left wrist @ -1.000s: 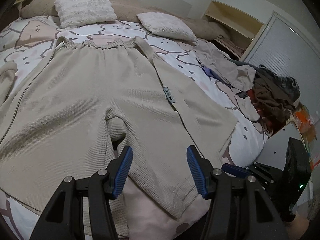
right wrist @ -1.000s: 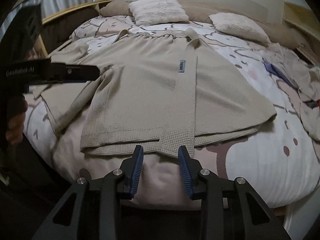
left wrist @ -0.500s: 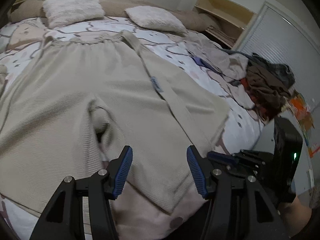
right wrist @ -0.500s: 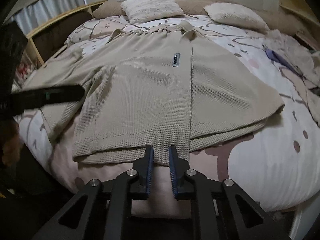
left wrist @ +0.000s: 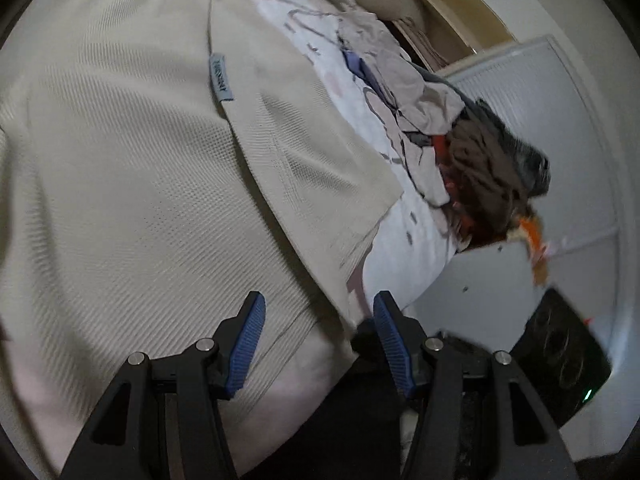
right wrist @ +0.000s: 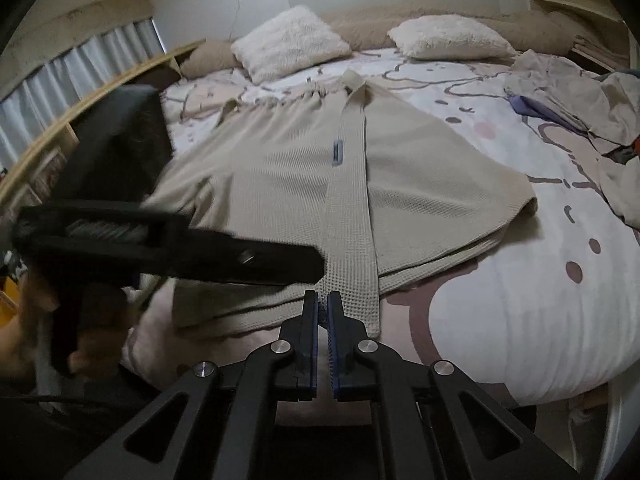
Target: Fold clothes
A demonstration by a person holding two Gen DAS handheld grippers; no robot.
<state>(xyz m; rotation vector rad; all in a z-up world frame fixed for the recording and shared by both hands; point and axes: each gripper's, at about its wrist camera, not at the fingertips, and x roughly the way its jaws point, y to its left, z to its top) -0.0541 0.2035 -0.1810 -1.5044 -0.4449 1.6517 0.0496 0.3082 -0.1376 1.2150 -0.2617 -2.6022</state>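
A beige waffle-knit garment (right wrist: 304, 184) with a blue label (right wrist: 337, 152) lies spread on the bed; it fills the left wrist view (left wrist: 140, 168). My right gripper (right wrist: 323, 300) is shut on the garment's front band at the near hem. My left gripper (left wrist: 316, 320) is open, hovering just over the near hem, close to the right gripper; its black body (right wrist: 160, 248) crosses the left of the right wrist view.
A heap of mixed clothes (left wrist: 480, 160) lies on the bed's right side, also in the right wrist view (right wrist: 580, 92). Two fluffy pillows (right wrist: 292, 46) sit at the headboard. A shelf (left wrist: 452, 12) and grey door (left wrist: 560, 160) stand right of the bed.
My right gripper closed onto the garment's front band at the hem. My left gripper swung down and right, closer to the hem and the right gripper, staying open.
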